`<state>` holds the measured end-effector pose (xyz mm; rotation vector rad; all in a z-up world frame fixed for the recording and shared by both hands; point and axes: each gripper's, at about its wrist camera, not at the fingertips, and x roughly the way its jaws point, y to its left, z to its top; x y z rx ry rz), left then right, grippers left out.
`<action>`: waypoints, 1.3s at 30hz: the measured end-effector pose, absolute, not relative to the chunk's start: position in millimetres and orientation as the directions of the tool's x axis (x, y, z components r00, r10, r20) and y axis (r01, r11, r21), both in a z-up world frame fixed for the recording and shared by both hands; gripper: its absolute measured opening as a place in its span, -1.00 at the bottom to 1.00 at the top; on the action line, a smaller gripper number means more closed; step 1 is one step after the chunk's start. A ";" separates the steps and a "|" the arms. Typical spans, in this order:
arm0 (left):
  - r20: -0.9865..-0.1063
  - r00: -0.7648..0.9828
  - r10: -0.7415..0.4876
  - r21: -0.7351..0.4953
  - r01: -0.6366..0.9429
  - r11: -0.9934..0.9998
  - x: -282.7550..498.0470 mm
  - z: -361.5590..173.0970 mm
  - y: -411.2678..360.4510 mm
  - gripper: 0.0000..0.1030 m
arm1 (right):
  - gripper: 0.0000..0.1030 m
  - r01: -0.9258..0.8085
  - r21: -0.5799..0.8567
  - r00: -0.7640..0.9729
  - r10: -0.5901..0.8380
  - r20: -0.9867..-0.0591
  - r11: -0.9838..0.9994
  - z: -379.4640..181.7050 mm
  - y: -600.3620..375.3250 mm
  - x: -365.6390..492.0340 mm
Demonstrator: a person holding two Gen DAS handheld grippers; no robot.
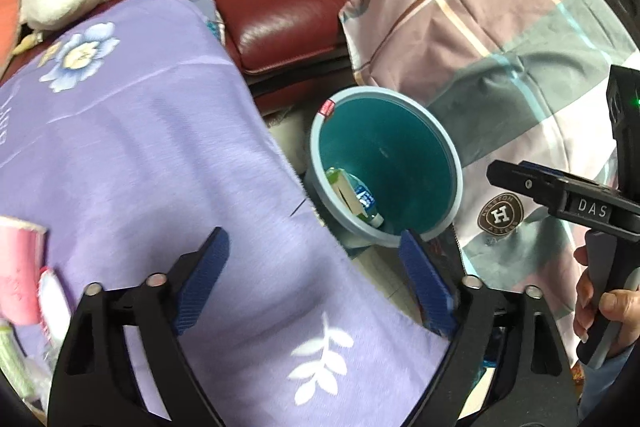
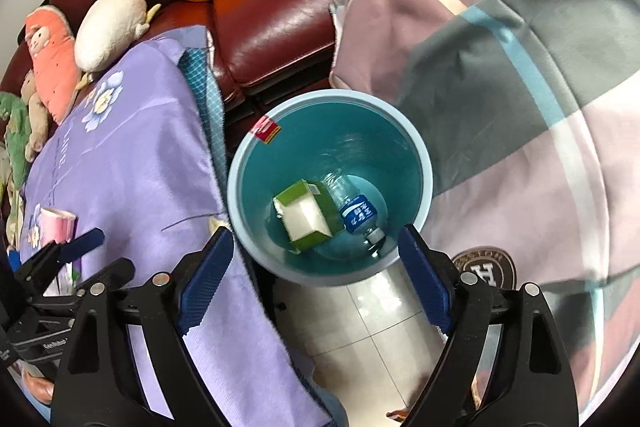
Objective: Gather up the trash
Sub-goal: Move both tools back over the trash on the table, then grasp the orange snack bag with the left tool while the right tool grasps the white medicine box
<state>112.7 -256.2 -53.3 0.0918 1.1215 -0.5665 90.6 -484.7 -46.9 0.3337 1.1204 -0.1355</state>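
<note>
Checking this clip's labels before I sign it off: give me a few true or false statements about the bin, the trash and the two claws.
1. The blue bin holds a green carton and a plastic bottle. True.
2. The right claw is shut on the bottle. False: it is open and holds nothing.
3. The bin stands on the red sofa. False: it stands on the tiled floor, in front of the sofa.
4. The left claw is open and empty. True.
5. A pink cup sits on the purple cloth. True.
</note>
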 end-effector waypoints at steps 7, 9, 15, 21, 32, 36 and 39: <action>-0.849 0.363 -0.384 -0.206 0.442 0.873 91.5 -30.6 -207.9 0.77 | 0.59 0.212 0.178 0.444 0.068 -0.894 0.961 -25.7 -442.6 75.0; -0.846 0.377 -0.376 -0.199 0.431 0.880 84.8 -25.3 -191.0 0.77 | 0.60 0.189 0.179 0.446 0.078 -0.891 0.966 -20.0 -428.0 72.1; -0.837 0.428 -0.340 -0.177 0.377 0.909 68.2 -10.5 -138.1 0.77 | 0.61 0.116 0.181 0.449 0.111 -0.886 0.977 -7.0 -381.2 63.3; -0.836 0.470 -0.283 -0.141 0.315 0.939 56.4 -0.8 -81.7 0.77 | 0.61 0.028 0.173 0.438 0.143 -0.887 0.985 2.8 -331.2 55.4; -0.842 0.516 -0.155 -0.032 0.240 0.970 32.3 1.1 36.8 0.77 | 0.62 -0.112 0.156 0.368 0.187 -0.911 0.981 3.6 -250.1 51.2; -0.848 0.518 -0.108 -0.010 0.189 0.982 20.6 -1.0 88.6 0.77 | 0.62 -0.231 0.149 0.329 0.221 -0.918 0.962 8.1 -205.5 53.9; -0.849 0.517 -0.110 -0.036 0.151 0.988 6.4 -4.3 120.6 0.77 | 0.62 -0.331 0.152 0.297 0.256 -0.920 0.931 11.6 -164.7 59.0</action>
